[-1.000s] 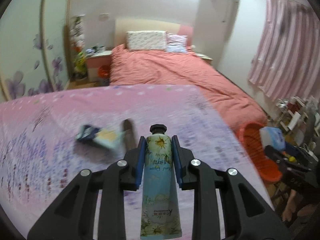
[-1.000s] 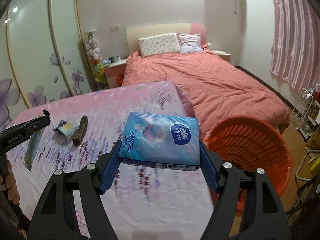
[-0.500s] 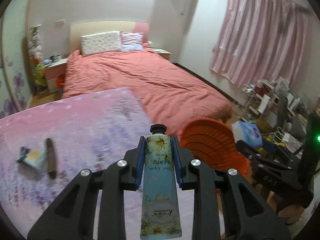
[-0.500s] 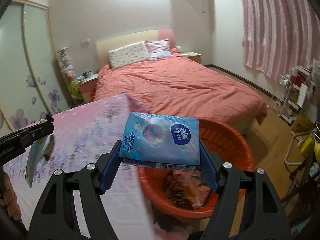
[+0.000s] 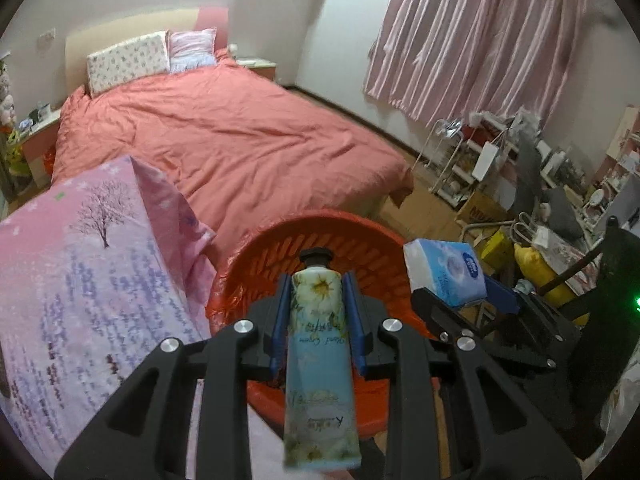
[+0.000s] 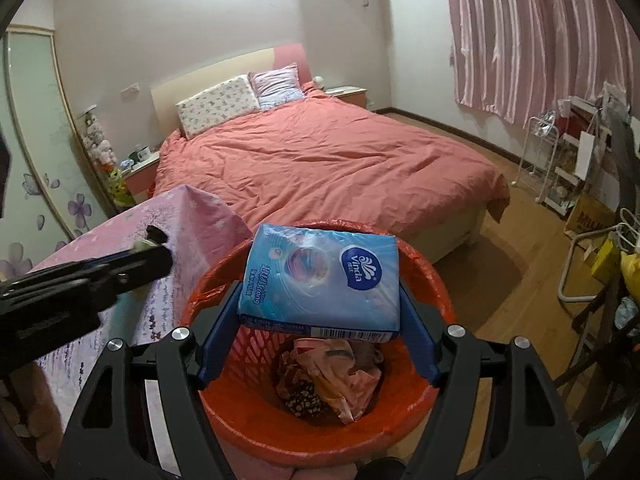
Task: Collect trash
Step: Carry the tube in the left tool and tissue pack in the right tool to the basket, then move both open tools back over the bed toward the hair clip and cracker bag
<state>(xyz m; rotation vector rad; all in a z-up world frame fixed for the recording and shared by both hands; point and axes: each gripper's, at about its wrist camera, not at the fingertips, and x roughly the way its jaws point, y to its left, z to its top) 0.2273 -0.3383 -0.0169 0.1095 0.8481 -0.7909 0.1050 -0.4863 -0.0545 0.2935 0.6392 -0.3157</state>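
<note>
A pale blue floral hand cream tube point(image 5: 318, 340) with a black cap stands between the pads of my left gripper point(image 5: 317, 280), over the near rim of an orange basket point(image 5: 320, 220). The pads still touch the tube while the jaws are opening. My right gripper point(image 6: 320, 292) holds a blue tissue pack point(image 6: 320, 276) above the basket point(image 6: 424, 264), and its jaws are starting to open too. Crumpled pink trash point(image 6: 332, 376) lies on the basket's bottom. The left wrist view shows the right gripper point(image 5: 460, 296) with the pack point(image 5: 444, 272) just right of the tube.
A table under a pink flowered cloth point(image 5: 80, 280) stands directly left of the basket. Behind it is a wide bed with a coral cover point(image 5: 224, 136). White racks, boxes and a yellow bag point(image 5: 536, 268) crowd the floor at the right, under pink curtains point(image 5: 480, 40).
Both grippers have swung right and slightly down, from above the pink table to above the orange basket. The tube and the tissue pack sit in the jaws as before.
</note>
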